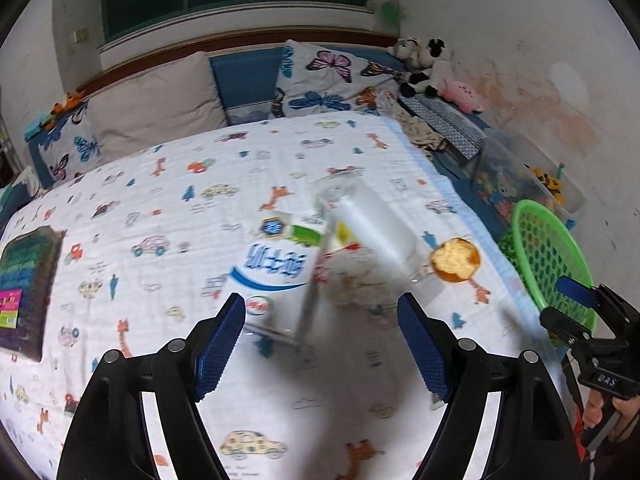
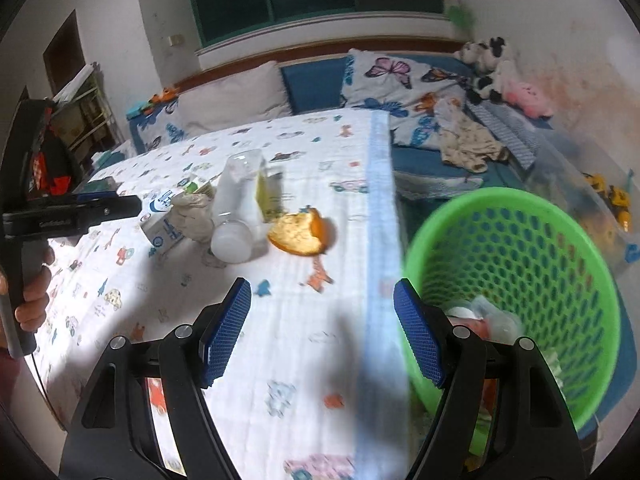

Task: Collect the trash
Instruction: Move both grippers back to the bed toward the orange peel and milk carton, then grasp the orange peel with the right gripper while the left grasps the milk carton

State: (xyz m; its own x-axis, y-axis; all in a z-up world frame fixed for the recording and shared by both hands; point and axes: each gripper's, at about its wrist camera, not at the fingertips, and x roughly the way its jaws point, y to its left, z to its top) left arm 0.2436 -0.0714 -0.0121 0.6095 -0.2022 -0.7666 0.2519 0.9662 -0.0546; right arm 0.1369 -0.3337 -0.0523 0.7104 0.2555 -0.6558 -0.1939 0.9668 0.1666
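Left gripper [image 1: 321, 344]: jaws wide apart, nothing held, over the bed sheet [image 1: 168, 200]. Milk carton [image 1: 276, 276], plastic bottle [image 1: 376, 232] and orange peel [image 1: 456, 260] lie at 12–1 o'clock. Right gripper [image 2: 322, 328]: jaws wide, empty. Green mesh basket [image 2: 520, 280] at 2 o'clock, trash inside.

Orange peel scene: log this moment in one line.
left hand-held gripper open, empty | right hand-held gripper open, empty | orange peel on bed | green basket beside bed

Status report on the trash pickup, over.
Left gripper open, empty. Right gripper open, empty. Orange peel, plastic bottle and milk carton on the bed; green basket beside it holds some trash. Nothing blocking.
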